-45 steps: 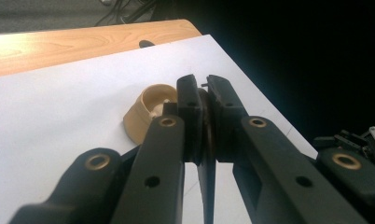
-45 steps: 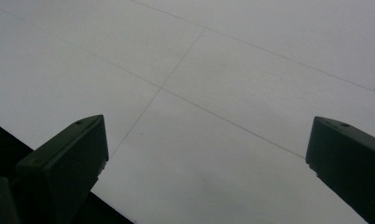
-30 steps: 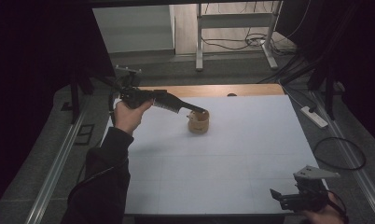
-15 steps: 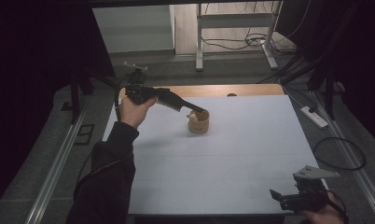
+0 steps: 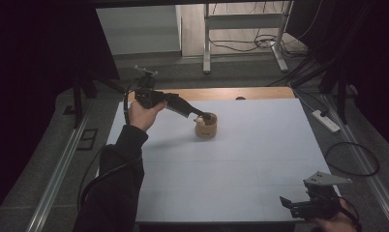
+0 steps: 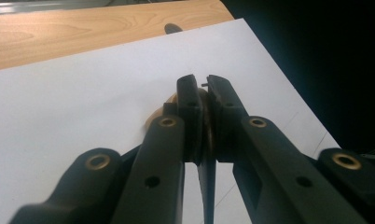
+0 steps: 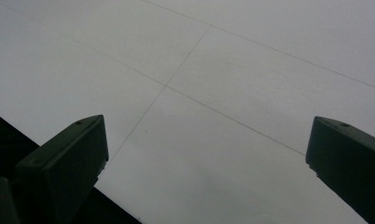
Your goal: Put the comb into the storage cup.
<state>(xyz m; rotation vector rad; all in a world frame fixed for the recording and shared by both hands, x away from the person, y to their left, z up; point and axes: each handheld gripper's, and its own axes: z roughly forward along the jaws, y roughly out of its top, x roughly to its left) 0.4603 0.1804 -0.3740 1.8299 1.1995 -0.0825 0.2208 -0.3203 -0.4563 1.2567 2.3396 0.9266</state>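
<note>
A small tan wooden cup (image 5: 205, 127) stands on the white table top (image 5: 241, 159), back of centre. My left gripper (image 5: 205, 117) reaches in from the left and slants down onto the cup's near rim. In the left gripper view its jaws (image 6: 202, 84) are pressed together on the thin curved rim of the cup (image 6: 154, 119). My right gripper (image 5: 285, 203) rests low at the front right corner, held by a hand. In the right gripper view its jaws (image 7: 206, 154) stand wide apart above bare white surface.
A strip of bare wood (image 5: 250, 93) runs along the table's far edge, with a small dark spot on it. A white power strip (image 5: 326, 121) and cables lie on the floor to the right. Metal rails flank the table.
The left hand and forearm have shifted slightly to the right, toward the cup. The cup stays where it was, and the right gripper has not moved.
</note>
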